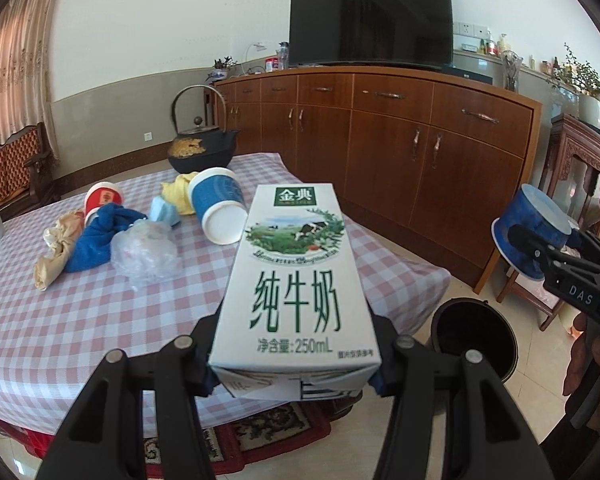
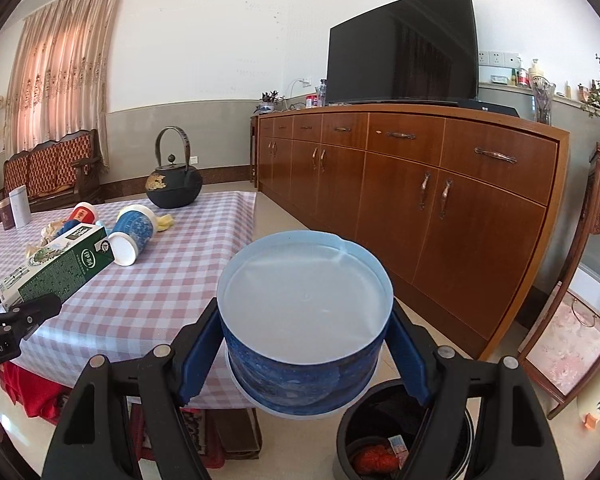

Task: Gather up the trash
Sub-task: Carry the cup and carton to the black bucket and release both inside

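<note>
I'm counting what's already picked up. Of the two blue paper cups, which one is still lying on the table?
The blue cup beside the yellow cloth, lying on its side on the checked tablecloth. The other blue cup is clamped in the right tool.

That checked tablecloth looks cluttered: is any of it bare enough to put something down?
Yes. The near half of the tablecloth is bare, from the tipped blue cup and plastic bag down to the near edge. A bare strip also runs along the edge facing the sideboard. It is crowded at the far side, from the teapot to the blue cloth.
</note>
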Motion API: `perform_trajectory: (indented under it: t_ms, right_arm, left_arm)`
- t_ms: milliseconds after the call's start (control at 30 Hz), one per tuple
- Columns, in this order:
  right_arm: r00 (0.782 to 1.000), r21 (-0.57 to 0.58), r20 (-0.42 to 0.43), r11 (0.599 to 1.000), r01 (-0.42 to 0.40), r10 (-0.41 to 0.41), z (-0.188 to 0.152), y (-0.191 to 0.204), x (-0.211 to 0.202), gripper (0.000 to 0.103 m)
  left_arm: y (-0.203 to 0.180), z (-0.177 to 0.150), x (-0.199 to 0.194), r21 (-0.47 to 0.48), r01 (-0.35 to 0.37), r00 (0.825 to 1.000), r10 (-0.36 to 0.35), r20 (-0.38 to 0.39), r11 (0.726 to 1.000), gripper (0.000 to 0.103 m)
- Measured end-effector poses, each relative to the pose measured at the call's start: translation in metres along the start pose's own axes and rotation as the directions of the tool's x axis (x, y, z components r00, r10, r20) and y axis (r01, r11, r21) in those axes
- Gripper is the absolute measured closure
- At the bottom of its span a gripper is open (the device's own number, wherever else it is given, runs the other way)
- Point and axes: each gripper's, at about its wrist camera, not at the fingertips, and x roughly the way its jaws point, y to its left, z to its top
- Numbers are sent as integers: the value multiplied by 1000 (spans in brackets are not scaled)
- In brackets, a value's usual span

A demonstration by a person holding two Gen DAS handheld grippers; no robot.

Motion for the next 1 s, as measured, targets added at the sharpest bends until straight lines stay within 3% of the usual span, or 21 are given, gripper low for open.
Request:
perform_trajectory:
  t_ms: [367, 733, 1000]
  right_arm:
    - [992, 28, -31, 992, 123, -123, -23, -68, -11, 24]
    - [974, 52, -112, 977, 206, -199, -56, -124, -11, 24]
    - [957, 44, -196, 974, 224, -212, -90, -146, 2, 24]
  left_arm:
    - [-66, 6, 26, 82, 142, 989, -139, -41, 986, 47]
    - [-137, 0, 54, 153, 285, 956, -269, -116, 946, 48]
    - [-182, -18, 79, 185, 347, 931, -313, -191, 920, 47]
